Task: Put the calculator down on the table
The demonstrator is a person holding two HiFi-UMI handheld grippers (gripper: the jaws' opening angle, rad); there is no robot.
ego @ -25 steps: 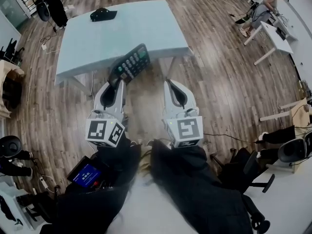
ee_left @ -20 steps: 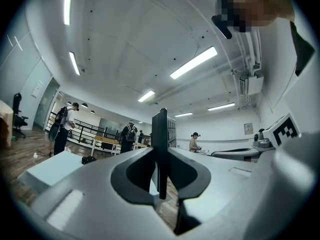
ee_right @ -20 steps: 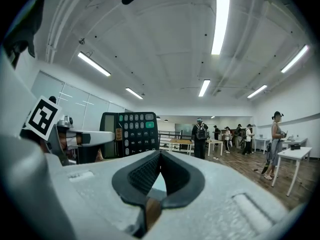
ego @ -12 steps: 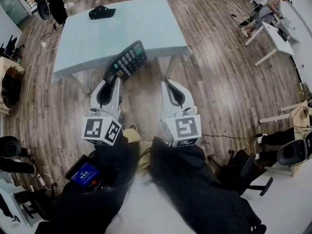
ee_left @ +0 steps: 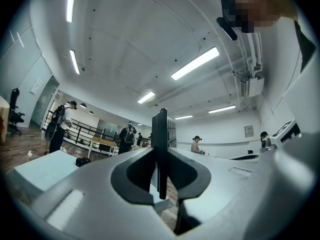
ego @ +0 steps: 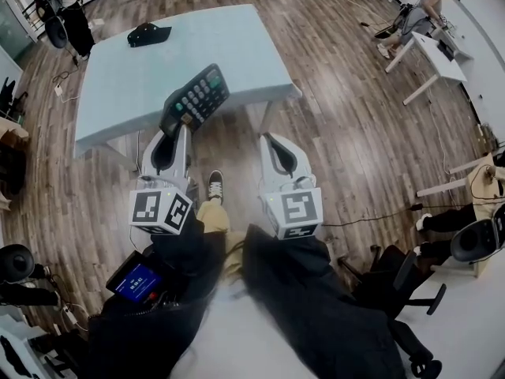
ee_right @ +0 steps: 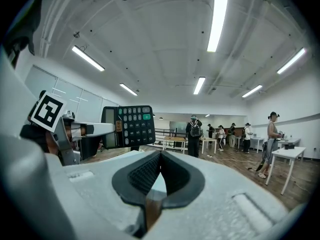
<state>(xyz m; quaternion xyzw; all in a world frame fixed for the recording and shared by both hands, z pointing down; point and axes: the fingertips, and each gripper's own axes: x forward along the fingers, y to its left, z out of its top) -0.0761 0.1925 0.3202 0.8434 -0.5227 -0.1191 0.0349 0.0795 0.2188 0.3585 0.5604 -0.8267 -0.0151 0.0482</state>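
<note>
A black calculator (ego: pixel 195 99) with grey keys and one green key tilts above the near edge of the light blue table (ego: pixel 126 85). My left gripper (ego: pixel 175 126) is shut on its lower end. In the left gripper view the calculator (ee_left: pixel 160 149) shows edge-on, pinched between the jaws of that left gripper (ee_left: pixel 160 181). My right gripper (ego: pixel 278 142) hangs beside it over the wood floor, shut, with nothing in it. The right gripper view shows the calculator (ee_right: pixel 131 126) face-on to the left, with the right gripper (ee_right: pixel 160 156) apart from it.
A black bundle (ego: pixel 148 34) lies at the table's far left. A shoe (ego: pixel 215 186) stands on the wood floor below the grippers. White desks (ego: pixel 430 54) and a person (ego: pixel 430 2) are at the far right; office chairs (ego: pixel 394 283) are at the near right.
Both grippers have moved forward toward the table, the calculator going with the left one. A shoe has come into view below them. Neither gripper's jaws have changed.
</note>
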